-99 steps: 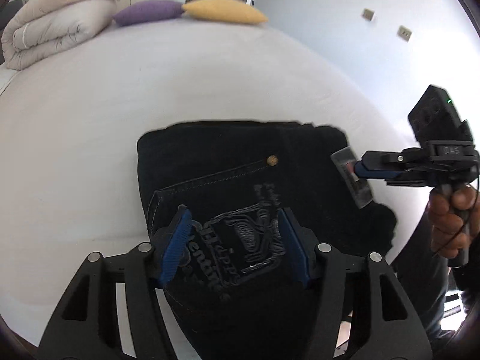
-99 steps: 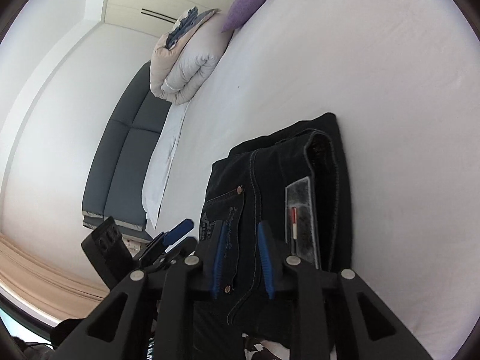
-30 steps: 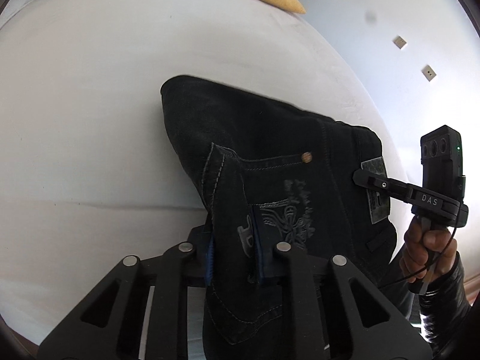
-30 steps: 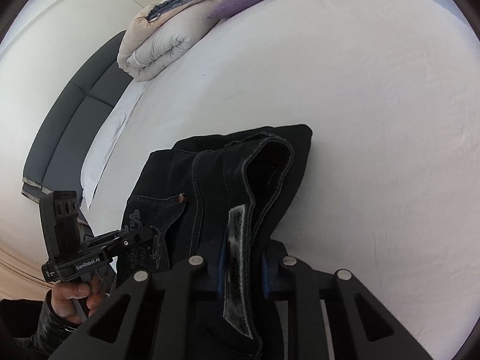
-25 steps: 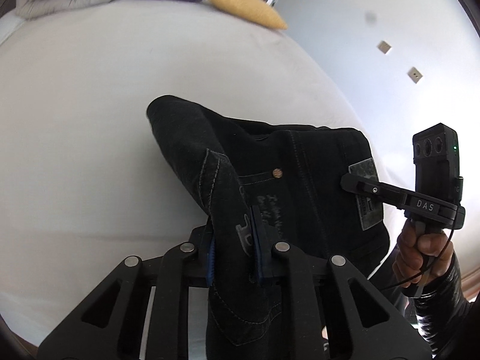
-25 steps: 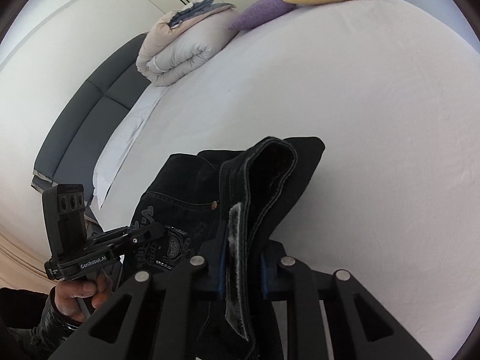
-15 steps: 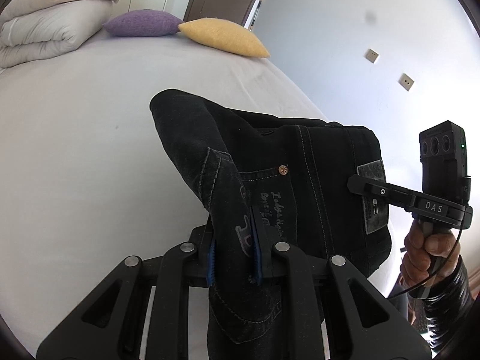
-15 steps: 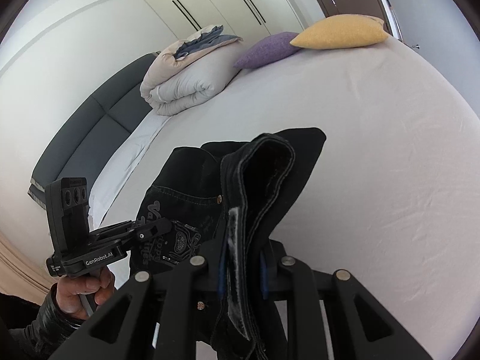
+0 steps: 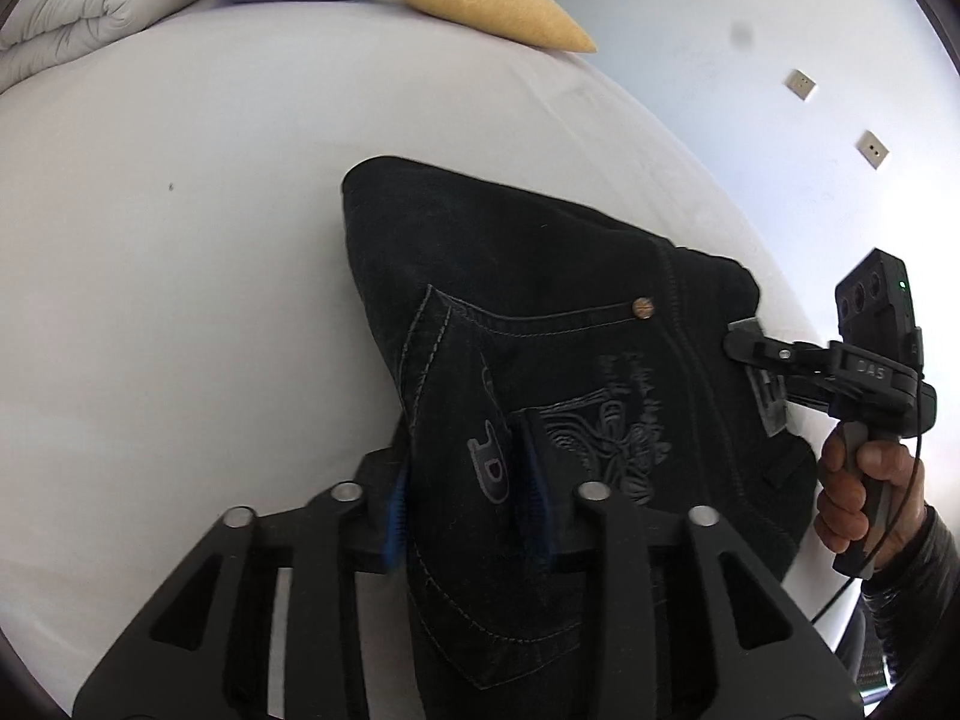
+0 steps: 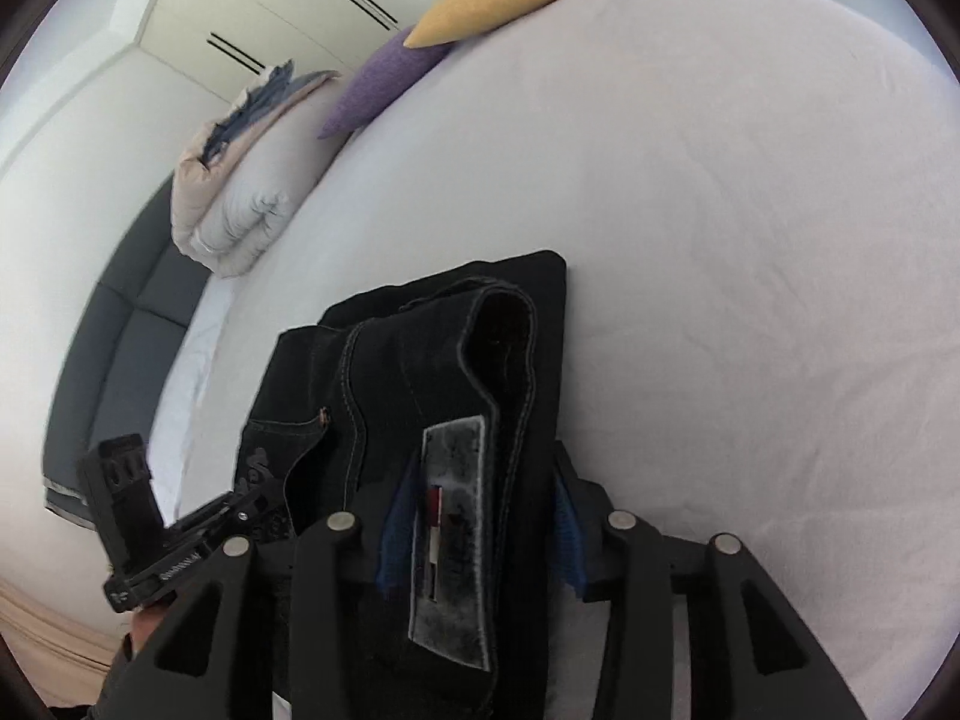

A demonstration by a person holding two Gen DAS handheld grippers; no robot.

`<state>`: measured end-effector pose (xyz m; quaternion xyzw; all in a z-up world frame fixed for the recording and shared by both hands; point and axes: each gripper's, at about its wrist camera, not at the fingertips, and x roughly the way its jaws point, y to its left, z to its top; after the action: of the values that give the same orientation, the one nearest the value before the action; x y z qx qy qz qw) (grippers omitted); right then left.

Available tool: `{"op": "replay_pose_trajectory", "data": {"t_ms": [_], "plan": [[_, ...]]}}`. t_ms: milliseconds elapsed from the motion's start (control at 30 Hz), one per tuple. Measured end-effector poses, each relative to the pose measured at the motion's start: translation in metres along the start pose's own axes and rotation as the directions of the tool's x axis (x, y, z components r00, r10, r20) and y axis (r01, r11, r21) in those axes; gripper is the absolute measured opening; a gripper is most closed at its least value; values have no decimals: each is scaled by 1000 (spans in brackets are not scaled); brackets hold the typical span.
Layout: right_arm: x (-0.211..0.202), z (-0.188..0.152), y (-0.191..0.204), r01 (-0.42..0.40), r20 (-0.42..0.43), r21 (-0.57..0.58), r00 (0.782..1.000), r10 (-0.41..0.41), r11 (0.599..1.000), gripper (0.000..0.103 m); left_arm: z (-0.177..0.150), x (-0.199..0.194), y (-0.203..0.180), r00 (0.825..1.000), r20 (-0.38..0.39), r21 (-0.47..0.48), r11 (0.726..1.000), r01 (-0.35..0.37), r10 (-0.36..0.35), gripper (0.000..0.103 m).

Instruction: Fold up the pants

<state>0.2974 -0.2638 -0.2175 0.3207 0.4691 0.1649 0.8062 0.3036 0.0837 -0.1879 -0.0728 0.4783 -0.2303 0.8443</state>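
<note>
Black denim pants [image 9: 540, 312], folded into a thick stack, on white bed [image 9: 180, 240], long axis running away toward far pillows. Near waistband edge between both claws: left gripper [image 9: 468, 480] at embroidered pocket, right gripper [image 10: 480, 510] at grey leather patch [image 10: 450, 540]. Both sets of jaws opening, blue pads parting from cloth, fabric between them. Heavy, stiff weave, pale topstitching, copper rivet [image 9: 642, 307]. Sheet smooth, faintly creased.

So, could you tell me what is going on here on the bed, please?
A person is folding black jeans on a white bed, with a handheld gripper in each hand. The left gripper and right gripper each straddle the near, waistband end of the folded bundle, and both sets of jaws are opening. The fabric sits between the blue pads.
</note>
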Motion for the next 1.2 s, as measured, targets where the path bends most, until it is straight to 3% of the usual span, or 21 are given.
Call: {"op": "replay_pose_trajectory", "data": {"t_ms": [167, 300, 367, 400, 500, 533, 600, 667, 733, 833, 867, 900, 967, 1100, 1167, 1200], "plan": [[-13, -7, 6, 17, 33, -5, 999, -17, 1000, 56, 1, 2, 3, 999, 33, 2, 1000, -8, 8, 42], [-45, -23, 21, 94, 95, -24, 991, -92, 995, 67, -14, -32, -7, 992, 109, 52, 996, -68, 62, 43], [-63, -34, 37, 153, 142, -61, 979, -144, 986, 67, -24, -62, -23, 978, 187, 97, 989, -116, 96, 50], [-73, -39, 46, 175, 173, -80, 972, -160, 981, 67, -31, -78, -31, 964, 236, 114, 982, -152, 122, 58], [-106, -65, 84, 249, 298, -138, 934, -199, 959, 74, -54, -138, -65, 890, 417, 159, 949, -272, 186, 77], [-119, -77, 97, 280, 346, -156, 914, -213, 947, 79, -66, -163, -81, 837, 504, 177, 924, -340, 211, 85], [-145, -99, 121, 338, 435, -185, 870, -232, 923, 87, -84, -202, -104, 754, 618, 182, 892, -413, 223, 103], [-170, -120, 148, 393, 528, -216, 817, -231, 894, 99, -108, -240, -128, 649, 734, 181, 864, -470, 199, 103], [-198, -141, 173, 441, 624, -239, 753, -211, 865, 103, -126, -269, -151, 574, 793, 167, 834, -526, 203, 103], [-239, -161, 206, 474, 720, -257, 675, -160, 842, 103, -142, -300, -171, 506, 831, 105, 826, -554, 233, 103], [-251, -166, 216, 481, 746, -254, 650, -147, 839, 103, -147, -310, -173, 492, 834, 80, 827, -557, 251, 103], [-264, -172, 225, 493, 774, -247, 618, -136, 835, 103, -152, -318, -174, 505, 819, 61, 834, -549, 272, 103], [-291, -183, 240, 516, 823, -237, 557, -112, 823, 103, -159, -334, -173, 574, 776, 63, 874, -482, 261, 103], [-329, -204, 268, 546, 871, -223, 484, -87, 808, 103, -183, -361, -167, 602, 745, -2, 903, -430, 288, 103], [-341, -218, 275, 570, 888, -204, 450, -94, 796, 103, -190, -370, -166, 614, 722, -19, 896, -443, 319, 103], [-345, -222, 277, 576, 891, -198, 444, -100, 793, 103, -195, -374, -165, 615, 712, -28, 888, -458, 340, 103]]}}
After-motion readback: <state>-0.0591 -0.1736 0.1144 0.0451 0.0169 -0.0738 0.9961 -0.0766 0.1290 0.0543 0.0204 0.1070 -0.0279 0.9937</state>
